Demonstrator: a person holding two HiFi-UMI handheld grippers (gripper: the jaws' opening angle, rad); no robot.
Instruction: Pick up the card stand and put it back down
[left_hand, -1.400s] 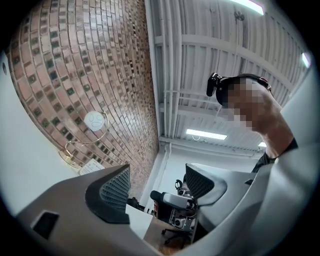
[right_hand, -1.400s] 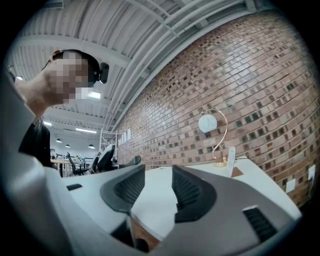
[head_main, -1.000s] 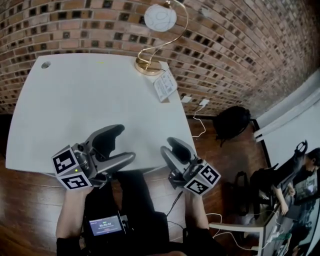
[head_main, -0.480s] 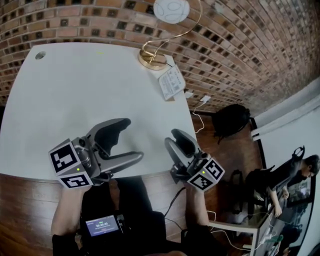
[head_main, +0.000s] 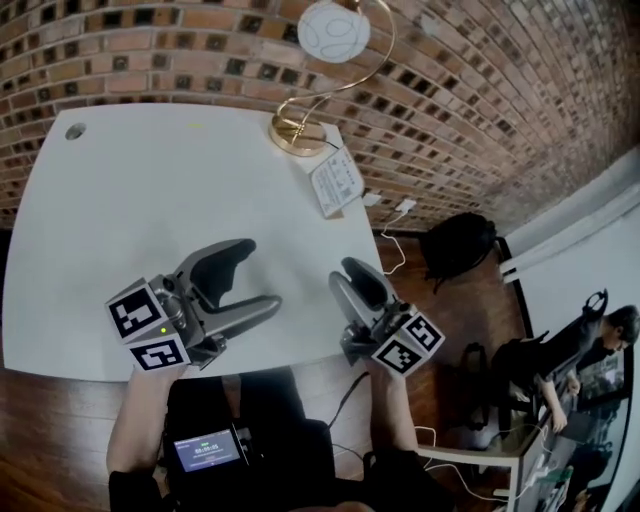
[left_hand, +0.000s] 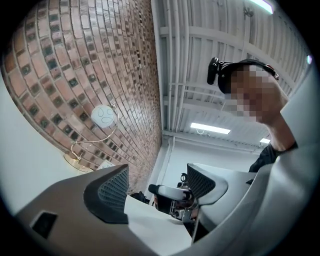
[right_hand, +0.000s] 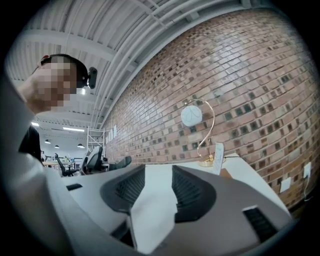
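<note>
The card stand (head_main: 335, 182), a small white printed card on a wooden base, stands near the table's far right edge next to the lamp's gold base (head_main: 297, 134). In the right gripper view the card stand (right_hand: 218, 151) shows upright, far ahead and right of the jaws. My left gripper (head_main: 260, 276) lies over the front of the white table (head_main: 130, 210), jaws wide apart and holding nothing. My right gripper (head_main: 352, 283) hovers at the front right corner, open by a narrow gap, with only table showing between its pads (right_hand: 187, 192). Both grippers are well short of the card stand.
A lamp with a curved gold stem and a round white shade (head_main: 334, 28) stands at the back against the brick wall (head_main: 470, 110). A cable hole (head_main: 75, 131) sits at the far left corner. A black bag (head_main: 456, 244) and cables lie on the wooden floor to the right.
Both grippers stay near the table's front edge with their jaws as before. Only the head view has shifted a little.
</note>
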